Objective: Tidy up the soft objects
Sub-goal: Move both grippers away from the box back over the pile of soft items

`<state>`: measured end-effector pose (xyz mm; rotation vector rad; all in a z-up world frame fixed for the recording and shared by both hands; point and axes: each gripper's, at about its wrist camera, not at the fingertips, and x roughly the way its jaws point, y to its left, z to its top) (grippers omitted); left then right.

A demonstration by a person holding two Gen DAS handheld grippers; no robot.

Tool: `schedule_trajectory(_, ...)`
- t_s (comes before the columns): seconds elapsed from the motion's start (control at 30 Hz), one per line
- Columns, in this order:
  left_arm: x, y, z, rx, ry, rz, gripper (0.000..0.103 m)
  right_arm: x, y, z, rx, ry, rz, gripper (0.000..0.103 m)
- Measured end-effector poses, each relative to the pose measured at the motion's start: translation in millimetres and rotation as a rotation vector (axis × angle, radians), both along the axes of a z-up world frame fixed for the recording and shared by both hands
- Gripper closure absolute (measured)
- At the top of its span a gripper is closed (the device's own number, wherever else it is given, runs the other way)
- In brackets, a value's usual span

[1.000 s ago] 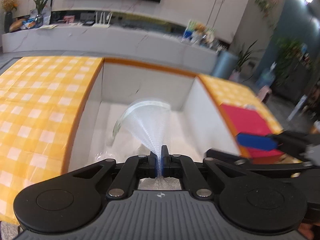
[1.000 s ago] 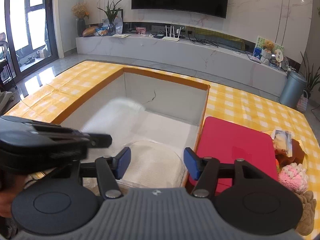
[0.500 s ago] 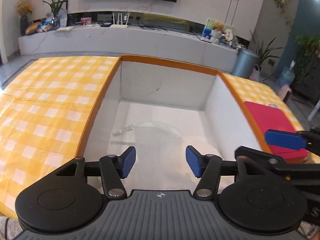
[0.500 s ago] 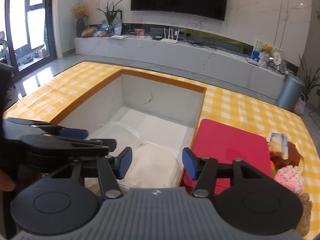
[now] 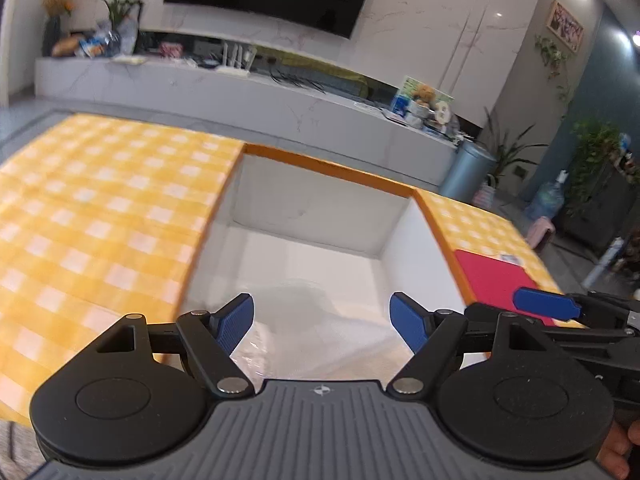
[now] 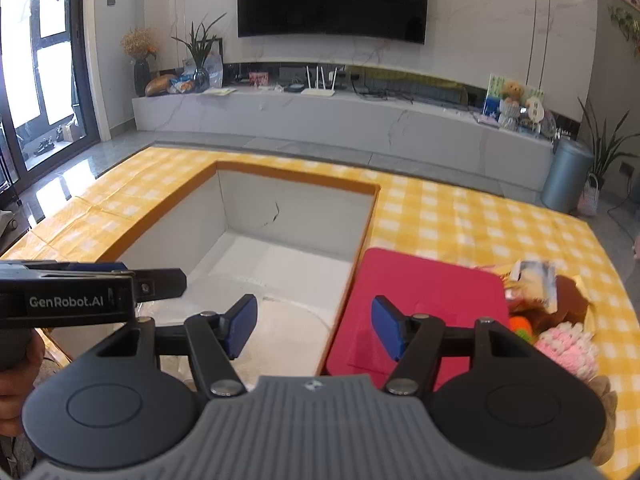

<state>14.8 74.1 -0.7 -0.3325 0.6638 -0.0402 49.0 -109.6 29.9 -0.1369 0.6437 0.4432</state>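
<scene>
Both our left gripper (image 5: 322, 324) and right gripper (image 6: 314, 328) hang released over the white bin (image 6: 296, 216), where pale soft items (image 6: 280, 332), seemingly bagged, already lie, while plush toys (image 6: 560, 344) beside it remain unsorted.

"GenRobot.AI" on left hand-held gripper (image 6: 160, 282)

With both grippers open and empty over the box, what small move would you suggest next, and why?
Probably swing the right gripper right toward the pink knitted toy. It is open and empty above the red board, with the toy pile just beyond, while a white soft item already lies in the box. The left gripper is open too, but farther from the pile.
</scene>
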Motion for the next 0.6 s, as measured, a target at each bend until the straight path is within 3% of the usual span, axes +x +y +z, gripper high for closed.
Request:
schedule_trajectory(0.1,5,-6,-7,-0.05,0.01,-0.064,0.014,-1,-6,7,0.013,-0.019,-0.012,0.039)
schedule_trajectory(0.13,7,-9,-10,-0.071,0.016,-0.079,0.021,-1,-8,8,0.017,-0.025,-0.022,0.039)
schedule_trajectory(0.23,15,-18,-15,-0.09,0.042,-0.1,0.043,-1,-14,12,0.01,-0.038,-0.042,0.039)
schedule_trajectory(0.3,20,-25,-19,-0.072,0.062,-0.132,0.078,-1,-18,13,0.015,-0.042,-0.051,0.039)
schedule_trajectory(0.37,26,-31,-22,-0.063,0.096,-0.171,0.092,-1,-21,14,0.025,-0.042,-0.059,0.039)
schedule_trajectory(0.43,32,-40,-26,-0.023,0.147,-0.222,0.094,-1,-22,14,0.029,-0.041,-0.061,0.039)
schedule_trajectory(0.47,36,-44,-28,0.015,0.186,-0.233,0.098,-1,-22,13,0.031,-0.04,-0.064,0.039)
schedule_trajectory(0.6,52,-60,-42,0.157,0.314,-0.25,0.101,0,-18,12,0.033,-0.032,-0.055,0.039)
